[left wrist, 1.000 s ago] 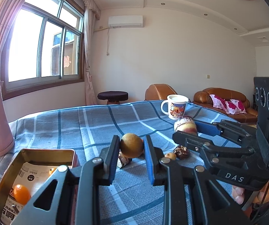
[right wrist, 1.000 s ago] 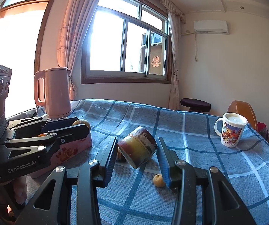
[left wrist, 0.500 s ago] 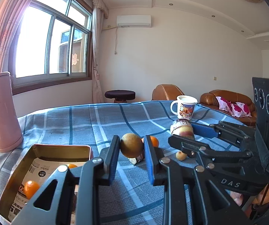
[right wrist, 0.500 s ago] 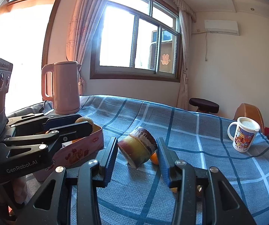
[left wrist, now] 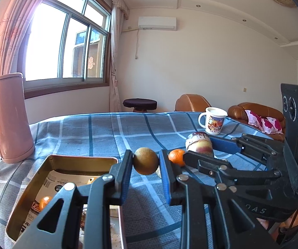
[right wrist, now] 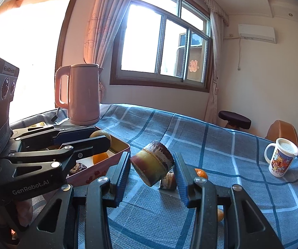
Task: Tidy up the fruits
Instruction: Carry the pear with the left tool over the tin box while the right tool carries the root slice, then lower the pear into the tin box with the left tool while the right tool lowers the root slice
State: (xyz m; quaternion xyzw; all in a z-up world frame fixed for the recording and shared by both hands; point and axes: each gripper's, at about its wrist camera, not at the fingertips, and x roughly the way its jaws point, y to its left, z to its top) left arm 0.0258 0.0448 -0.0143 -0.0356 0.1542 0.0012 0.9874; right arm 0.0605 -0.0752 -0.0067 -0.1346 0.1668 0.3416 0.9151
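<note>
Left wrist view: the left hand-held gripper (left wrist: 145, 165) is clamped on a round brown fruit (left wrist: 145, 163), held just right of the open tin (left wrist: 82, 159) – looks like it's headed in with the small oranges (left wrist: 44, 201) sitting on the printed paper inside. Right wrist view: the right hand-held gripper (right wrist: 152, 171) is squeezed onto a sugarcane chunk (right wrist: 152, 166), lifted off the checked surface (right wrist: 221, 143) beside that tin – probably next in line, while a mandarin (right wrist: 200, 173) waits on the cloth.
</note>
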